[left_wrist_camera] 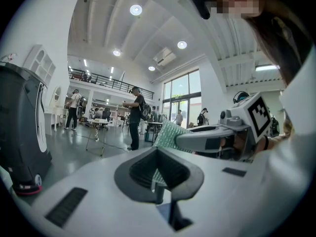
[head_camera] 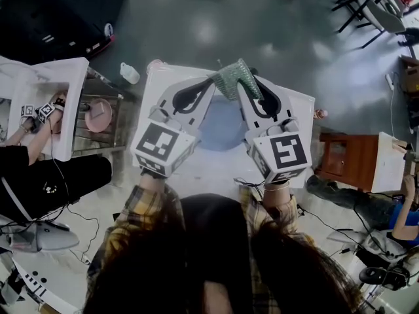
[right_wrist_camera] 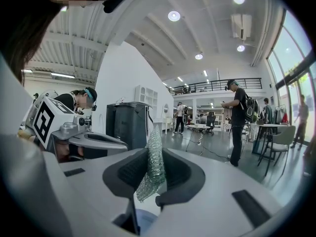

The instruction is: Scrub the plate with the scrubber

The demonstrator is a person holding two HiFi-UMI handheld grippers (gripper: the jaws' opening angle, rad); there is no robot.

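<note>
**Scrubber held over the plate.** The blue plate (head_camera: 221, 128) lies on the white surface (head_camera: 171, 77), below both tools. The right tongs (right_wrist_camera: 148, 174) are clenched on the green mesh scrubber (head_camera: 236, 78) and hold it on edge. The left tongs (left_wrist_camera: 157, 179), fully closed, appear to pinch one corner of it, probably to steady it or hand it over. The scrubber hangs clear of the plate, so scrubbing has not yet begun.
</note>
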